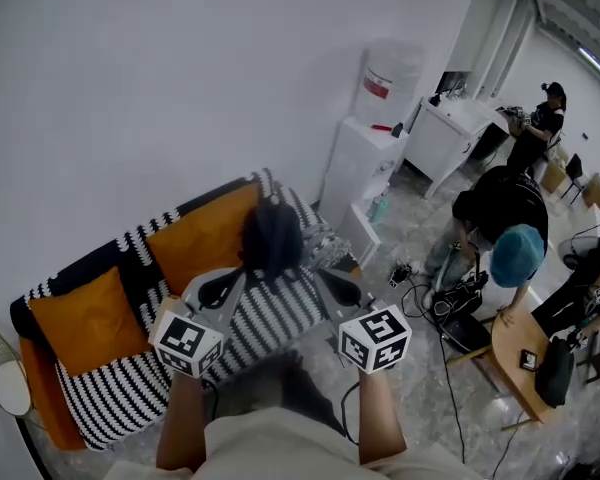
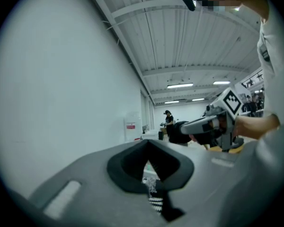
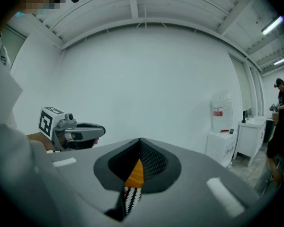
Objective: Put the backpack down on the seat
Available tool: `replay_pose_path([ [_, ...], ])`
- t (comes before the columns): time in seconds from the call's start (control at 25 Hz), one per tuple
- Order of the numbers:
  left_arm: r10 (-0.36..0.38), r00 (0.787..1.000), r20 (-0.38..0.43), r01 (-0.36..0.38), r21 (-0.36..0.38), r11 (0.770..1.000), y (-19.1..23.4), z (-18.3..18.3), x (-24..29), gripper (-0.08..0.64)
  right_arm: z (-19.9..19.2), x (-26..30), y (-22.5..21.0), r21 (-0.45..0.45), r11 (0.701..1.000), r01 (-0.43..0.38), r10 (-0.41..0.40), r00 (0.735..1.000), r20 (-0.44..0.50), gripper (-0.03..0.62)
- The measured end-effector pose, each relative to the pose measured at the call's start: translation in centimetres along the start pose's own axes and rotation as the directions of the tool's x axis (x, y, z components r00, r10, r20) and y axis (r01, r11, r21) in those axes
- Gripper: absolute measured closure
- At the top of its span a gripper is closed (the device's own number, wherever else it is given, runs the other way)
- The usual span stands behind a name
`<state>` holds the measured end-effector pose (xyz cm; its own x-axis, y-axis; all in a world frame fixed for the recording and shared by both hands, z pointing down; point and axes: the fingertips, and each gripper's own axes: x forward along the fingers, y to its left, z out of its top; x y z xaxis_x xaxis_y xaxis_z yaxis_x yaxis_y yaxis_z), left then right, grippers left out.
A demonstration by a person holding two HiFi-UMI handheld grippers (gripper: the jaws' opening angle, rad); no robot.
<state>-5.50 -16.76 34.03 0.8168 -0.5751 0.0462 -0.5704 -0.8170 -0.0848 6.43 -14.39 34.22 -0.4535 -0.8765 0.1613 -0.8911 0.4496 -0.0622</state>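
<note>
- The backpack point(image 1: 271, 236), a dark rounded bag, sits on the seat of the black-and-white striped sofa point(image 1: 110, 393). Its top rests against the orange cushion point(image 1: 202, 240) at the backrest.
- In the head view the bag's long axis seems to run roughly from 12 to 6 o'clock, top toward the wall. The dark fabric hides its straps and handle.
- The left gripper point(image 1: 238, 278) has its fingers point(image 2: 85, 183) fully closed on nothing. Through the slit between them only striped sofa cloth shows.
- The right gripper point(image 1: 325, 276) is the same: fingers point(image 3: 203, 174) pressed together and empty, with orange cushion and stripes visible past the gap.
- Both grippers point about level toward the sofa, side by side, and neither touches the bag as far as the head view shows.
- The key relation: the backpack lies ahead and between the two tips, at about 1 o'clock from the left gripper and 11 o'clock from the right.
- Both tips stand near its lower edge, and neither hand is clearly the nearer.
- Judged from this, the bag is already set down and released. Any coming move is likely a straight pull back toward 6 o'clock, clear of the bag's lower edge.
</note>
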Motion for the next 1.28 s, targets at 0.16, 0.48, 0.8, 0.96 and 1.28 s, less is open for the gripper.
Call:
replay_pose_path([
  [0.16, 0.009, 1.0, 0.007, -0.009, 0.016, 1.0, 0.3, 0.7, -0.1, 0.557, 0.3, 0.3, 0.4, -0.006, 1.0, -0.014, 0.014, 1.0, -0.005, 0.586],
  [0.48, 0.01, 1.0, 0.015, -0.011, 0.038, 0.999, 0.5, 1.7, -0.3, 0.557, 1.5, 0.6, 0.7, -0.035, 0.999, -0.014, 0.014, 1.0, 0.005, 0.586],
  [0.8, -0.006, 1.0, 0.013, 0.005, 0.036, 0.999, -0.4, 1.9, 0.1, 0.557, 1.2, 0.2, 0.6, -0.021, 1.0, -0.016, 0.016, 1.0, -0.003, 0.586],
  [0.96, -0.015, 1.0, 0.006, 0.014, 0.04, 0.999, -1.0, 1.8, 0.1, 0.557, 1.2, -0.5, 0.5, -0.013, 1.0, -0.004, 0.004, 1.0, 0.007, 0.586],
  [1.28, -0.027, 1.0, 0.001, 0.027, 0.042, 0.999, -2.4, 1.5, 1.1, 0.557, 0.9, -1.5, -0.2, -0.014, 1.0, -0.003, 0.003, 1.0, 0.011, 0.586],
])
